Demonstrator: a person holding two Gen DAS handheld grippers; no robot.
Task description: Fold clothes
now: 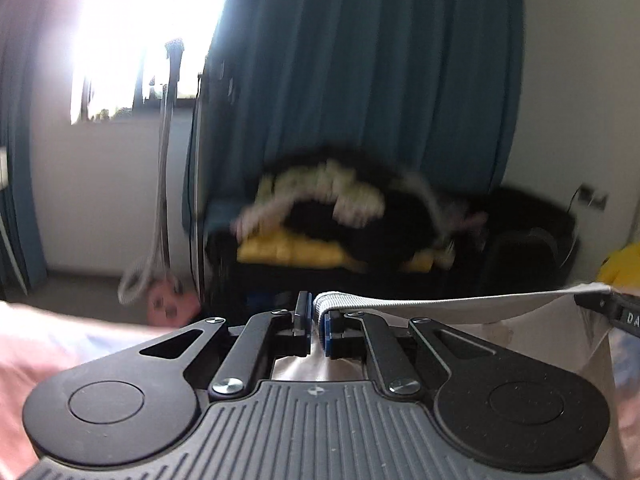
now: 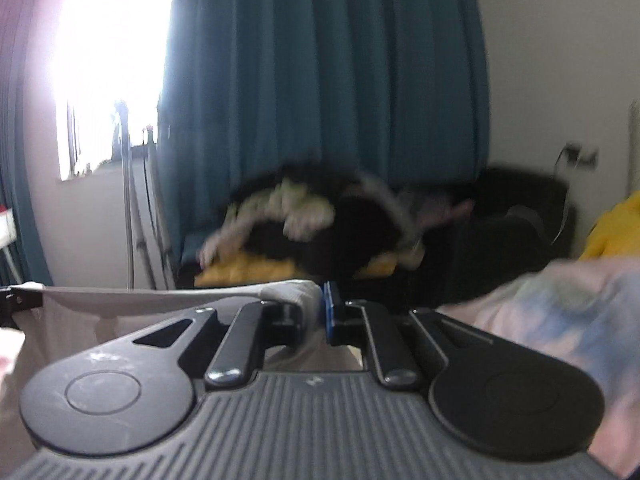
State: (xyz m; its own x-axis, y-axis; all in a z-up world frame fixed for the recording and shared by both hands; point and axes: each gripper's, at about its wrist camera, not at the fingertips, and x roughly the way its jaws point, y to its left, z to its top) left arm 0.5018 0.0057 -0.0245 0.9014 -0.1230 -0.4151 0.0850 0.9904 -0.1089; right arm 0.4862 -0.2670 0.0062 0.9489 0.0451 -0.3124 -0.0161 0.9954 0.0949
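Observation:
A white garment (image 1: 460, 305) hangs stretched between my two grippers, its ribbed top edge taut. My left gripper (image 1: 316, 320) is shut on the garment's left corner. The right gripper's tip (image 1: 616, 312) shows at the far right edge of the left wrist view, holding the other end. In the right wrist view my right gripper (image 2: 318, 314) is shut on the garment (image 2: 160, 300), and the left gripper's tip (image 2: 20, 304) shows at the far left. The cloth hangs down below both grippers.
A pile of black, white and yellow clothes (image 1: 340, 220) lies on a dark seat before a teal curtain (image 1: 360, 60). A bright window (image 1: 140, 40) is at the left. A pink and blue bedcover (image 2: 560, 300) and a yellow cloth (image 2: 620, 232) lie to the right.

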